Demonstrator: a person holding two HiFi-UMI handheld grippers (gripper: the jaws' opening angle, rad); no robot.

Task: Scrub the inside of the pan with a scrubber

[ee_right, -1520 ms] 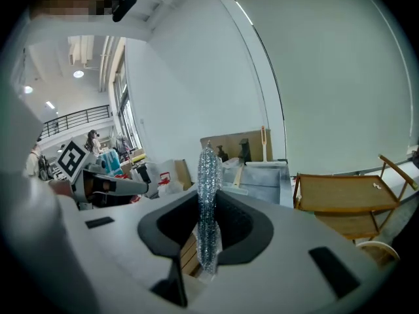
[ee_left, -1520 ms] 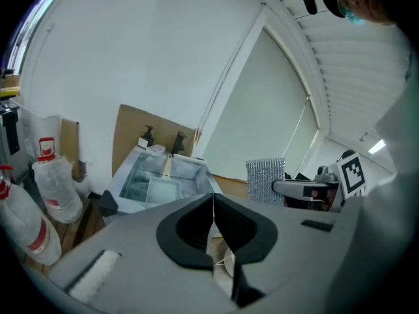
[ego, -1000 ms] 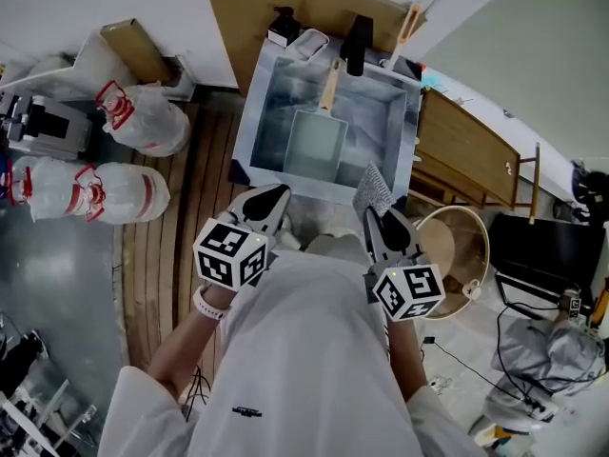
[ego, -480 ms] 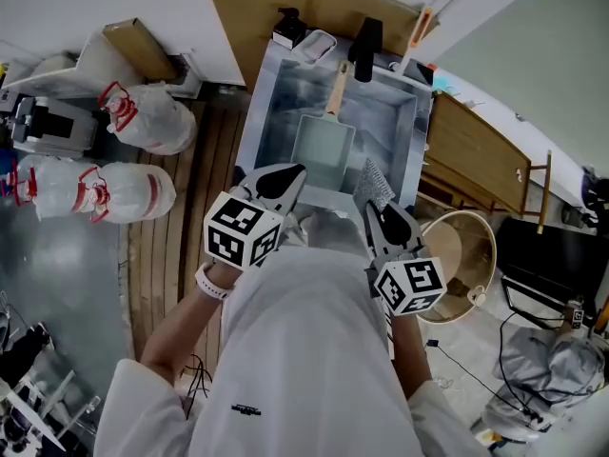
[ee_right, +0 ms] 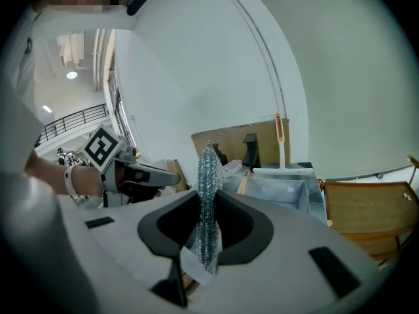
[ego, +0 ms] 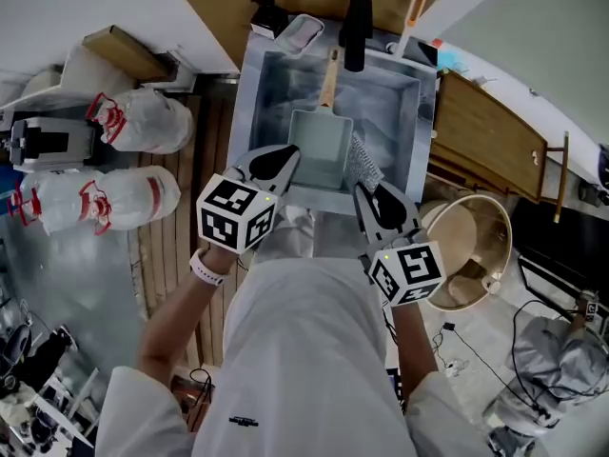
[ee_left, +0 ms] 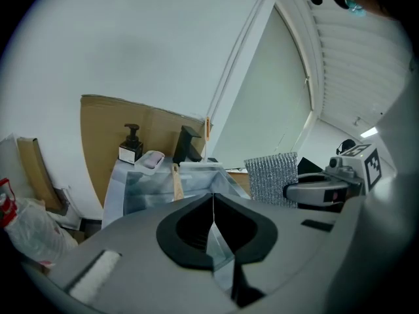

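We wear a white top (ego: 304, 350) w/ loose sleeves (ego: 128, 403), small dark logo (ego: 245, 421), white wristband (ego: 203, 268). Our left gripper (ego: 283, 157) & right gripper (ego: 362, 194): grey shells, black jaws, 2 white cubes (ego: 235, 225) w/ black square markers.

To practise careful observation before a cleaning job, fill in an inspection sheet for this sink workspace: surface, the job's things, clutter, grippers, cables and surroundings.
Surface: steel sink with a black tap at its far edge.
Job's things: rectangular pan with a wooden handle, lying in the sink; silvery scrubber held over the sink's near edge.
Clutter: pump bottle and small dish by the sink's far corner.
Grippers: left gripper shut, nothing between its jaws; right gripper shut on the scrubber.
Cables: loose cables on the floor at the right.
Surroundings: tied white bags on the left; round basket and wooden cabinet on the right.
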